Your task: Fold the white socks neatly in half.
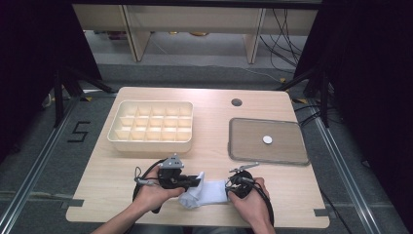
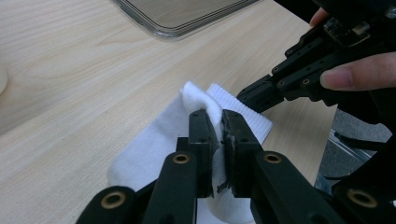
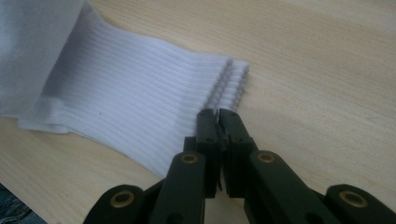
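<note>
I note my left gripper point(image 2: 215, 122) pinching a fold of the white sock point(image 2: 154, 140) on the table point(image 2: 70, 70); right gripper point(image 3: 218, 114) clamps its ribbed cuff edge.

White ribbed sock point(image 1: 207, 193), black jaws

We hold a black gripper in each hand, and our forearms are bare, with no sleeves. The left gripper point(image 1: 194, 180) carries a grey three-cornered plate on top, and a black cable loops from its body. The right gripper point(image 1: 228, 185) has a slim grey bar on top and trails its own black cable. Close up, our fingers point(image 2: 201, 135) are flat black blocks on jointed black link arms, each pivot set with a round brass-coloured bushing. The right gripper's fingers point(image 3: 208, 133) look the same, matt and square-edged.
</note>
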